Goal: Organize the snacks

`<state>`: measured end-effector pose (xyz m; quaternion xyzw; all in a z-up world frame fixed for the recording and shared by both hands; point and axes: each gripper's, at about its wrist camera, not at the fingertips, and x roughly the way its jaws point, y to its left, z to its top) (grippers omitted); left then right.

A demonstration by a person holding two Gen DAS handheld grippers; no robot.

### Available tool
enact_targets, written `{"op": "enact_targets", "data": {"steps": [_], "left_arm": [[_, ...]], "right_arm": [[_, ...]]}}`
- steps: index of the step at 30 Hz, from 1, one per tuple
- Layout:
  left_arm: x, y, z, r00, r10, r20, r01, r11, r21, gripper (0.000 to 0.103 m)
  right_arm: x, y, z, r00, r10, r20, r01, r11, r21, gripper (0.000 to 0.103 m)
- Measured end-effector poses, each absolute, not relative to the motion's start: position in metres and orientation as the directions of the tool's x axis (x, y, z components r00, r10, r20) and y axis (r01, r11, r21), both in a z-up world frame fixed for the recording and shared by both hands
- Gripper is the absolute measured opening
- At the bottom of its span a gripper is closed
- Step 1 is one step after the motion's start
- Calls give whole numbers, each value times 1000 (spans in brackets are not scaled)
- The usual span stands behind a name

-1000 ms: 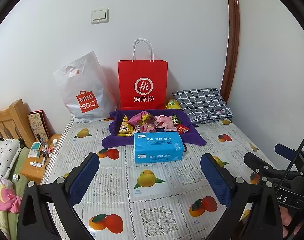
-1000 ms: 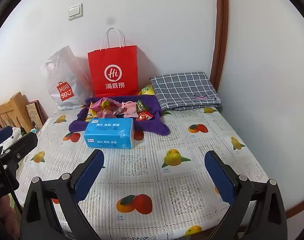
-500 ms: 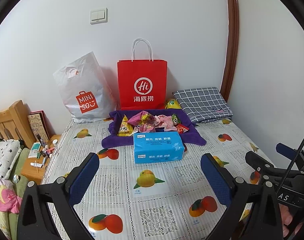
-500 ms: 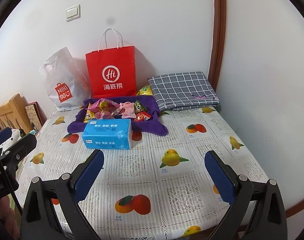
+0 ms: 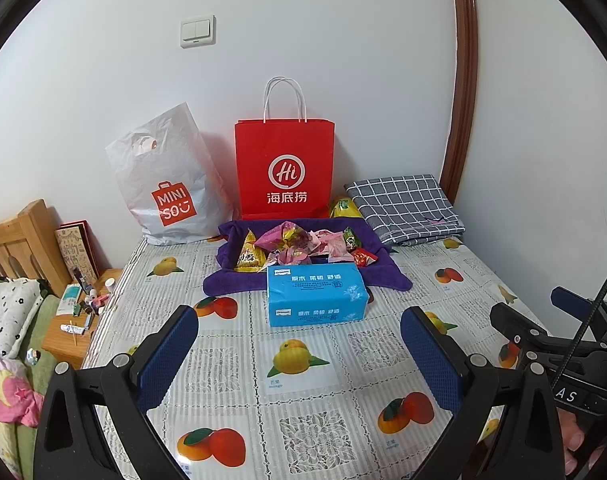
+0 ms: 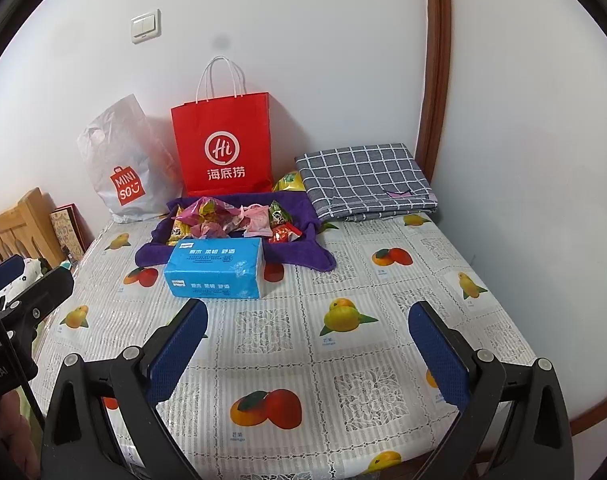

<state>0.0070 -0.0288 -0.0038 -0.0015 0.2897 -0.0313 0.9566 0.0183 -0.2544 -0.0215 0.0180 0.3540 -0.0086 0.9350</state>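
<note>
Left wrist view: left tool [image 5: 299,354] wide, holding nothing, over the bench's near edge. Snacks [image 5: 299,246] heaped on a purple towel [image 5: 227,282] toward the far edge, blue tissue pack [image 5: 315,294] just in front, long axis running along that edge. Only this view shows the cluttered nightstand [image 5: 69,330].

Right wrist view: right tool [image 6: 307,344] wide, holding nothing, level above the near edge. Checked cloth [image 6: 363,180] fills the far right corner.
</note>
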Motion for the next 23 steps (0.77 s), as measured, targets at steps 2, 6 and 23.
{"op": "enact_targets", "data": {"steps": [2, 6, 23], "left_arm": [[7, -29, -4, 831, -60, -554, 58, 998, -21, 102], [6, -28, -3, 832, -61, -552, 59, 998, -21, 102], [4, -28, -3, 832, -61, -551, 60, 998, -20, 102]], "right_arm": [[18, -254, -21, 749, -3, -662, 29, 999, 28, 100], [18, -253, -21, 749, -3, -663, 29, 999, 28, 100], [18, -251, -22, 749, -1, -662, 28, 999, 30, 100]]}}
